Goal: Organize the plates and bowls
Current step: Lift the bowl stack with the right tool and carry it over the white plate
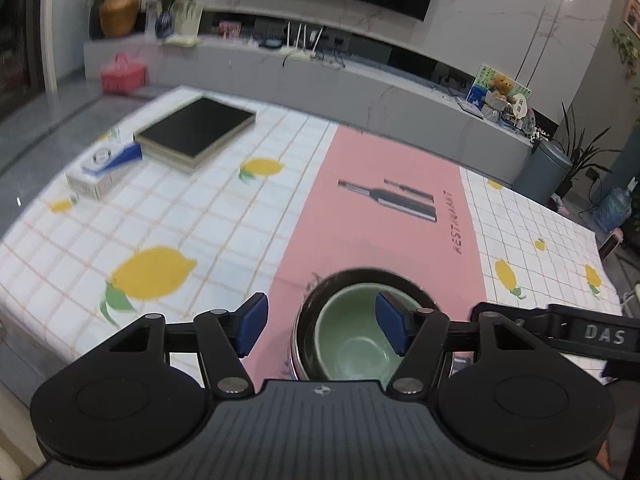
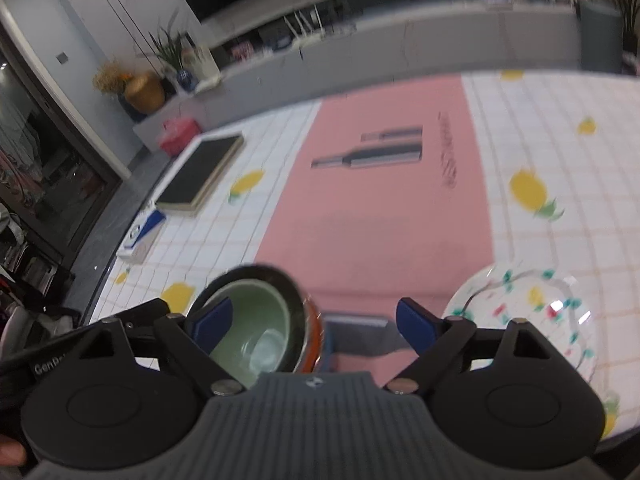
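Both claws stand wide and empty, the left claw (image 1: 320, 326) and the right claw (image 2: 316, 326) poised above a green bowl (image 1: 356, 344) nested in a dark bowl (image 1: 308, 308) on the pink mat (image 1: 384, 216) near the bench's near edge, with a patterned glass plate (image 2: 532, 312) beside it toward the right edge.

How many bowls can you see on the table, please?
2: a pale green ceramic bowl nested inside a dark-rimmed metal bowl on the pink placemat. Others beneath may be hidden.

Two nested bowls: a green bowl (image 1: 352, 340) inside a dark bowl (image 1: 360, 274). One patterned plate (image 2: 520, 312), one black book (image 1: 196, 134), one pink placemat (image 1: 384, 208).
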A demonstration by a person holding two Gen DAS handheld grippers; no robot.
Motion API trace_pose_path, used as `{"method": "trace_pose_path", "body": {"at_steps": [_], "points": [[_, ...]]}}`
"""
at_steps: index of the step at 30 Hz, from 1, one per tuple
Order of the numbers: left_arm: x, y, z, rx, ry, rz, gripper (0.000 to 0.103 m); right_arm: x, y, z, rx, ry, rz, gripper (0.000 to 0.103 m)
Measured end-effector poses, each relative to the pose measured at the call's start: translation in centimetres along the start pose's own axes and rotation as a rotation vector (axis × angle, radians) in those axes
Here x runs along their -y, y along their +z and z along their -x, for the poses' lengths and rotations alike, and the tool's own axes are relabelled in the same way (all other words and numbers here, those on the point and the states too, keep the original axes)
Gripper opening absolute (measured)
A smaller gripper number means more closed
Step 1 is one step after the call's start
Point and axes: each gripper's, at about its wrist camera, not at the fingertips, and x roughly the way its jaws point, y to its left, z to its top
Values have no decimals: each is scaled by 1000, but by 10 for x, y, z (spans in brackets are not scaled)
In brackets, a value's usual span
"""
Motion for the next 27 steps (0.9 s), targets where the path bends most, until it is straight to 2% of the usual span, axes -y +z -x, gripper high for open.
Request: {"method": "trace_pose_path", "body": {"at_steps": [8,22,27], "points": [[-21,-8,-23,-80,-77,113,73,0,-6,-33,-122,14,-82,87],[-42,-21,-70,-209,-125,267,70,11,-11,-72,-224,12,-168,80],[-46,-23,-83,-239,-134,313,68,16,-13,-80,-246,9,-178,72]]}}
